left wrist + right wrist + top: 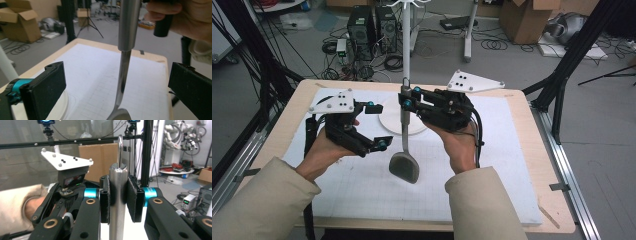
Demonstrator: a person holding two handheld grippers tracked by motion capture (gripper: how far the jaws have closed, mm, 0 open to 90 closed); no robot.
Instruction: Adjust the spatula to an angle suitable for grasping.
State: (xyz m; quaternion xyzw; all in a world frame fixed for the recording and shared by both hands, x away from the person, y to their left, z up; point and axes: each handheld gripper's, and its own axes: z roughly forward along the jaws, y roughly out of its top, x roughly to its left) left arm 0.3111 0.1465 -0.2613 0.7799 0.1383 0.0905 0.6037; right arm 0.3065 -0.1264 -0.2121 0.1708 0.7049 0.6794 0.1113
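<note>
Step in hand, as judged: transfer or steadying of a hanging ladle (404, 150) between two grippers above the desk (542, 165).

- Right gripper (408, 98): clamped on the ladle's round steel handle near its upper end, pads pressed flat on either side of the handle, hanging loop standing clear above them in the right gripper view.
- Left gripper (376, 126): jaws spread wide and empty, held just left of the shaft. In the left gripper view, thin shaft hanging between the two pads (46, 87) without contact on either side.
- Ladle: held upright, off the desk, bowl lowest, over the white gridded mat (362, 190). Bowl hanging just in front of the white plate (389, 111), not on it.

Recommended handling:

- Keep the right clamp firm; smooth round steel, likely to twist or slide under a loose hold.
- Centre the shaft between the left pads before closing.
- Close on the thick cylindrical part of the handle rather than the thin flattened neck, for wider pad contact.
- Close slowly and squarely to avoid swinging the bowl.
- Release the right clamp only after the left hold is secure.
- Keep the bowl clear of the plate rim during any move.
</note>
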